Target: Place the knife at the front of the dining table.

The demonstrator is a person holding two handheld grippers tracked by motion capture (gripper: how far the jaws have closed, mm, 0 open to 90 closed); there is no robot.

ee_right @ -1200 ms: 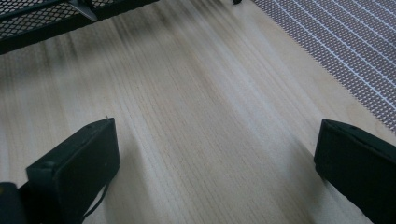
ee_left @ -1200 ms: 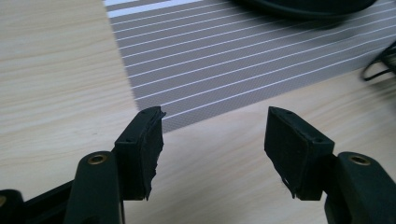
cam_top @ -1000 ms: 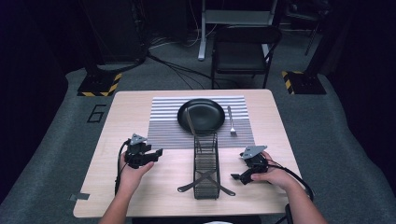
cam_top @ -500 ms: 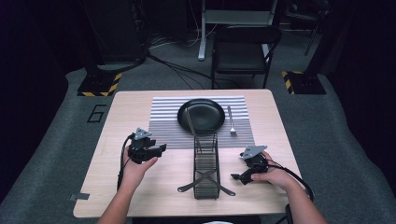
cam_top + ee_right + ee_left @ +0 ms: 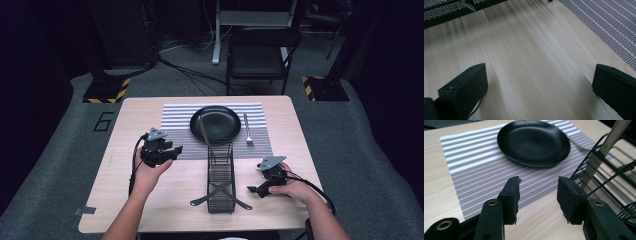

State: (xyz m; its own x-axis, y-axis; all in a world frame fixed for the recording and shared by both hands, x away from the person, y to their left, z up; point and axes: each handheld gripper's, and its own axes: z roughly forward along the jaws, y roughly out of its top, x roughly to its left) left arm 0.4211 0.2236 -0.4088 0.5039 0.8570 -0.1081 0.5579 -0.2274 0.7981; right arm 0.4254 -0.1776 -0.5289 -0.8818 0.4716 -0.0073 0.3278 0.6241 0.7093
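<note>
- Dark room behind us: a black folding chair (image 5: 257, 52) stands beyond the far edge, with cables across the grey carpet and yellow-black striped blocks (image 5: 106, 91) on the floor at either side.
- We work at a light wooden table (image 5: 125, 197), its bare grain plain under the right gripper view.
- On its far half lies a grey-and-white striped placemat (image 5: 177, 117).
- A black plate (image 5: 216, 123) sits in the middle of that mat; a fork (image 5: 247, 131) lies on the mat just right of it.
- A black wire rack (image 5: 220, 181) stands in the middle of the table, its far end at the mat's near edge, and a long metal utensil (image 5: 204, 131) leans from it over the plate's rim.
- Our left gripper (image 5: 169, 153) hangs over the mat's near left corner, pointing toward the rack and plate; its jaws have just been closing, yet they stand apart with nothing between them.
- Our right gripper (image 5: 252, 190) rests low by the rack's right side, jaws spread wide over bare wood, holding nothing.
</note>
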